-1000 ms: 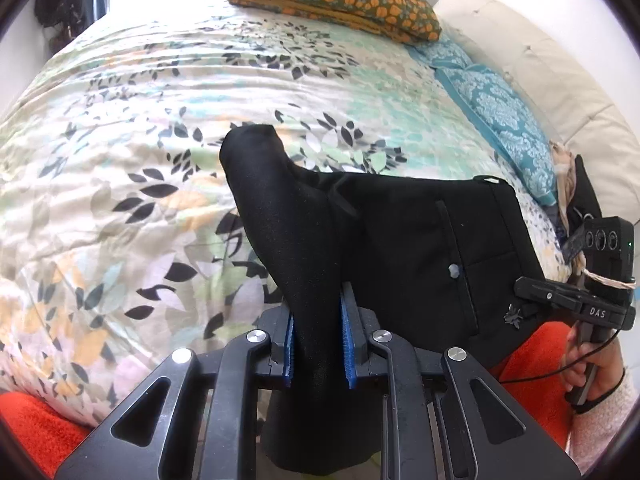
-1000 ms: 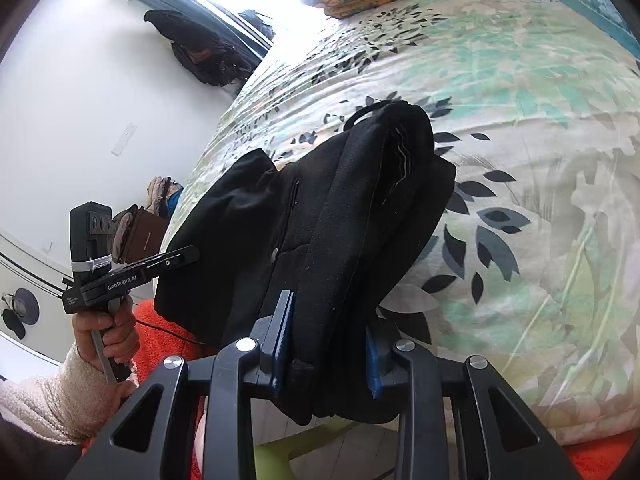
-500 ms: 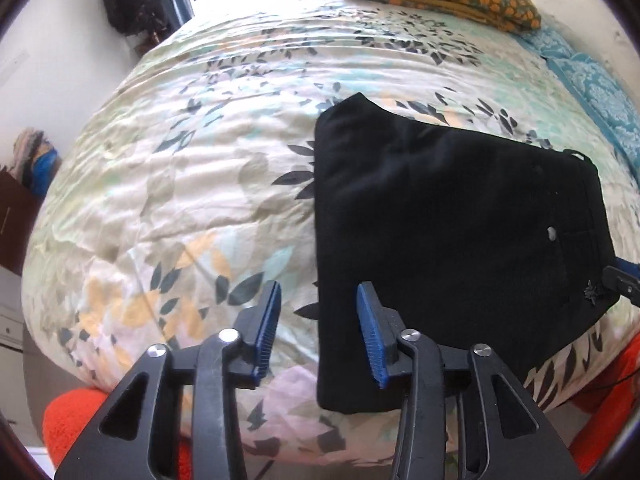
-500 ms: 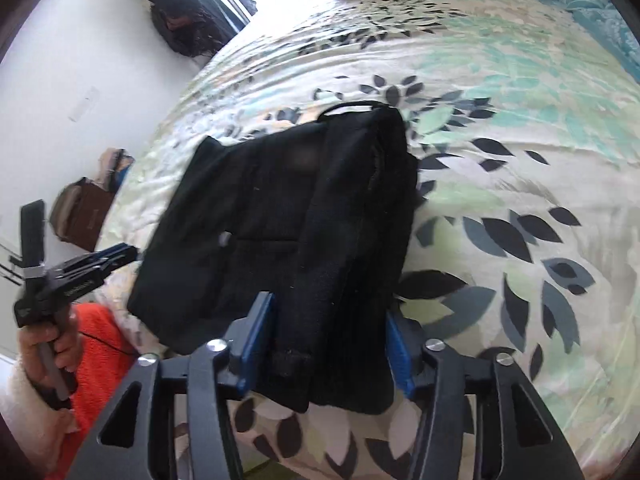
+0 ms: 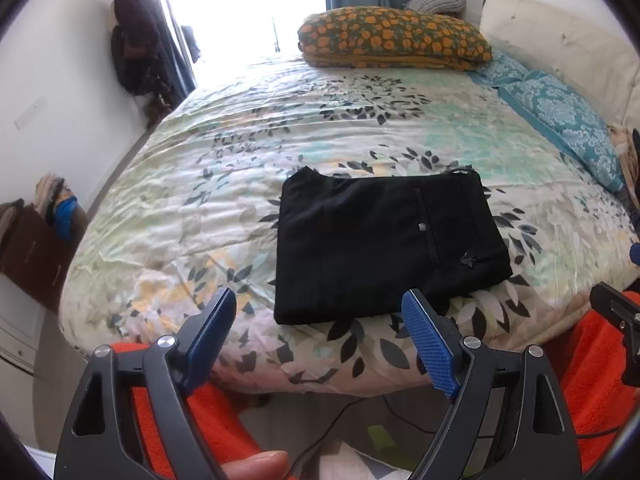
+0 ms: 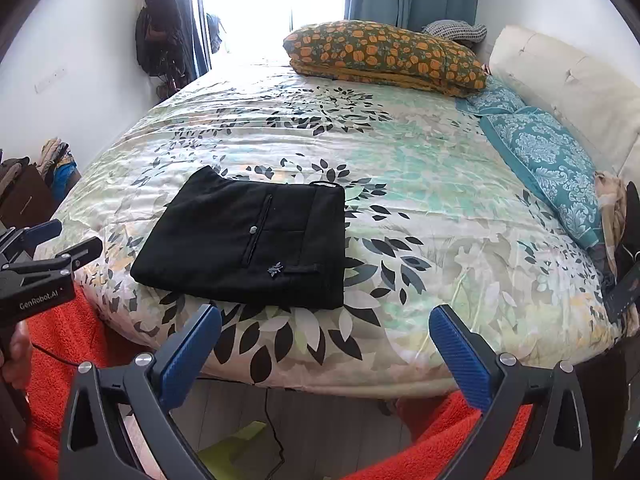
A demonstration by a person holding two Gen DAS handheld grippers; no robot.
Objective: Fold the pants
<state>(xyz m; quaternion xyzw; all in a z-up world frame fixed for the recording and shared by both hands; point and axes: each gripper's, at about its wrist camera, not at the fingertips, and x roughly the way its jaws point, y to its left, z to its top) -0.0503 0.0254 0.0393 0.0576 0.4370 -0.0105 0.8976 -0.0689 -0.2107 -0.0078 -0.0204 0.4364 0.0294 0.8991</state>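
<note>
The black pants (image 5: pixel 384 244) lie folded into a flat, roughly square packet near the front edge of the bed, on its leaf-patterned cover. The top face shows a slim vertical welt pocket with a small pale button at its middle, and a little dark leaf-shaped emblem lower down (in the right wrist view a short belt loop sits just beside it). The waistband runs along the right side, with a thin loop sticking up at its far corner.

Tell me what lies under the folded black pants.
The black pants lie flat on the floral bedspread, whose leaf print shows all around them. The patch of bedspread directly beneath is covered, so anything there cannot be seen.
</note>
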